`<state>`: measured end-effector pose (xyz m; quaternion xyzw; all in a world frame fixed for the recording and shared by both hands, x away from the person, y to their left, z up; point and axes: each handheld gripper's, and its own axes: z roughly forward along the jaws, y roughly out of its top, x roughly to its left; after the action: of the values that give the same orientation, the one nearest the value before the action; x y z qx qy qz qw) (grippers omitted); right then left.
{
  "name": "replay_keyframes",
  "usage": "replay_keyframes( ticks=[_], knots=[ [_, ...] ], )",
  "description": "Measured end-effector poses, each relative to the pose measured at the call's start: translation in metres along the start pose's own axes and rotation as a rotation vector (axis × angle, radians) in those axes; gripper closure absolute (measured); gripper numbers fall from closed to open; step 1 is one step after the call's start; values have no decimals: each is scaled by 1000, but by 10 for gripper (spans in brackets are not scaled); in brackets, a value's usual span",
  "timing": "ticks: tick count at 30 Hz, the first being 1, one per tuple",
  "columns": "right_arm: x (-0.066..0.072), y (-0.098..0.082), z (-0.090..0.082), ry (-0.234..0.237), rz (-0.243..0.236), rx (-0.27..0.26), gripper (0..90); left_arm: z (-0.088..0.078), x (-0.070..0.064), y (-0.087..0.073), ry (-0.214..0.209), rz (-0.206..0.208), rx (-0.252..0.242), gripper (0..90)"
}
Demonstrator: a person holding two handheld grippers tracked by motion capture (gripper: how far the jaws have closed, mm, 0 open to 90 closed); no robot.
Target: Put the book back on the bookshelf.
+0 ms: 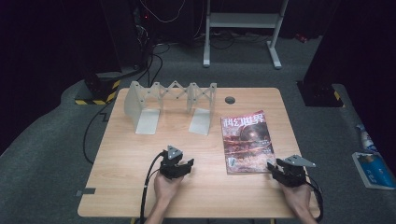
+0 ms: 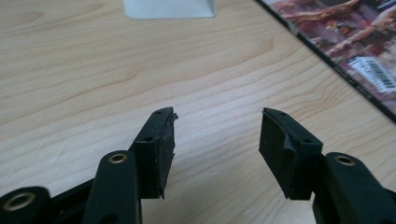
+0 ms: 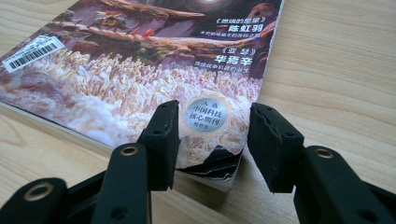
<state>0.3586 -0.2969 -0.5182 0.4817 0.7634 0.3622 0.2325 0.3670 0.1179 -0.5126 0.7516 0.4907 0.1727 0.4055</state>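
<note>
A magazine [image 1: 247, 140] with a dark red cover lies flat on the right half of the wooden table [image 1: 126, 154]. My right gripper [image 1: 274, 164] is at its near right corner. In the right gripper view, the right gripper [image 3: 214, 109] is open and straddles that corner of the magazine [image 3: 140, 60]: one jaw is over the cover, the other beside its edge. My left gripper [image 1: 187, 164] rests near the table's front middle, left of the magazine. Seen in its own view, the left gripper [image 2: 218, 116] is open over bare wood, with the magazine [image 2: 355, 42] off to its right.
A grey expandable metal bookend rack [image 1: 170, 105] stands at the back left of the table, its base plate [image 2: 168, 8] ahead of the left gripper. A round cable hole [image 1: 229, 100] sits at the back edge. A blue-and-white packet [image 1: 373, 168] lies on the floor at right.
</note>
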Motion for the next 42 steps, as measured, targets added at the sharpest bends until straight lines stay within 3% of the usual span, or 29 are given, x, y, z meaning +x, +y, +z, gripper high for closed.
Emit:
replay_keyframes(
  ticks=[4, 10, 18, 23, 28, 35, 36, 37, 38, 39, 42],
  knots=[
    [3, -1, -1, 10, 7, -2, 535, 9, -7, 3, -10, 14, 25, 453],
    [5, -3, -2, 15, 5, -8, 537, 16, -16, 11, -26, 34, 25, 456],
    [10, -4, -2, 25, -2, -13, 538, 26, -27, 15, -63, 14, 18, 459],
    [19, -3, -2, 3, -39, -13, 538, 35, -36, 23, -84, 25, 36, 459],
    [24, -1, 1, 33, -24, -16, 538, 43, -42, 29, -108, -6, 20, 457],
    [24, -1, 2, 38, -22, -16, 537, 57, -46, 32, -115, -34, 29, 452],
    [24, -1, 2, 39, -21, -15, 538, 59, -49, 33, -114, -27, 37, 452],
    [24, -1, 2, 39, -19, -16, 538, 63, -54, 38, -108, 6, 40, 448],
    [24, -1, 2, 40, -19, -15, 538, 63, -54, 38, -108, 6, 40, 448],
    [24, -1, 2, 40, -18, -16, 538, 67, -59, 42, -88, 33, 37, 448],
    [24, -1, 2, 39, -20, -17, 538, 74, -61, 49, -89, 42, 50, 445]
  ],
)
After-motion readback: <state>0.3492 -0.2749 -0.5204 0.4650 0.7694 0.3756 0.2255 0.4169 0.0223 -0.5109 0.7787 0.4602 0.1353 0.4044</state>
